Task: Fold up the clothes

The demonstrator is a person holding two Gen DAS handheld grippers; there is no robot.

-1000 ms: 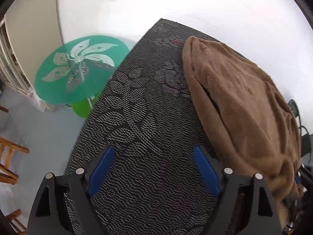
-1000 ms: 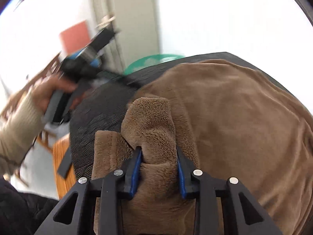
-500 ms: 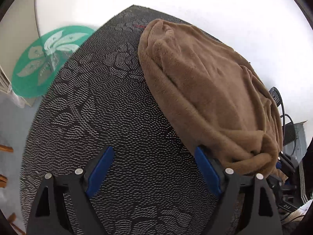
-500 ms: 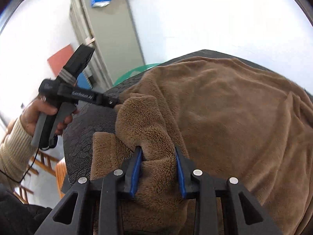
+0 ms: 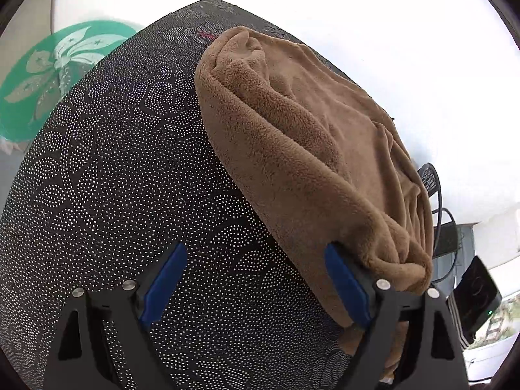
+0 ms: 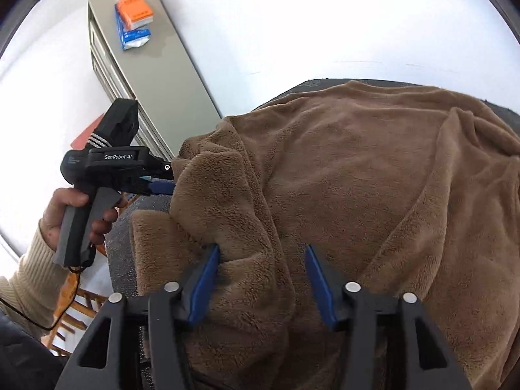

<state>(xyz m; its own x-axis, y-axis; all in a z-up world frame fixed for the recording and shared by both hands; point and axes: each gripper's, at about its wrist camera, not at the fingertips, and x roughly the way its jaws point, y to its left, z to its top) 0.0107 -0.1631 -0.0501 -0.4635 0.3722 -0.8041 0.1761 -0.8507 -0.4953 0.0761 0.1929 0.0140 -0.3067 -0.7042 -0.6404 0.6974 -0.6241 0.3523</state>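
Observation:
A brown fleece garment (image 5: 308, 136) lies bunched on the right half of the table's dark dotted cloth (image 5: 130, 178). My left gripper (image 5: 254, 248) is open wide over bare cloth, its right finger against the garment's near edge. In the right wrist view the fleece (image 6: 357, 178) fills the frame. The jaws of my right gripper (image 6: 261, 248) are opening, and a thick fold lies loose between them, with a gap at the right pad. The left gripper (image 6: 167, 178), held in a hand (image 6: 68, 208) with a cream sleeve, reaches the fold's far left edge.
A round green table (image 5: 55, 74) with a white flower stands beyond the table's far left edge. A grey cabinet (image 6: 156, 65) carries orange and blue packets (image 6: 133, 16). A wooden chair (image 6: 74, 312) sits low on the left. A black device (image 5: 474, 295) and cables lie off the right side.
My right gripper's jaws have spread and let go of the fleece fold they pinched. The left gripper has swung toward the garment and now touches its edge.

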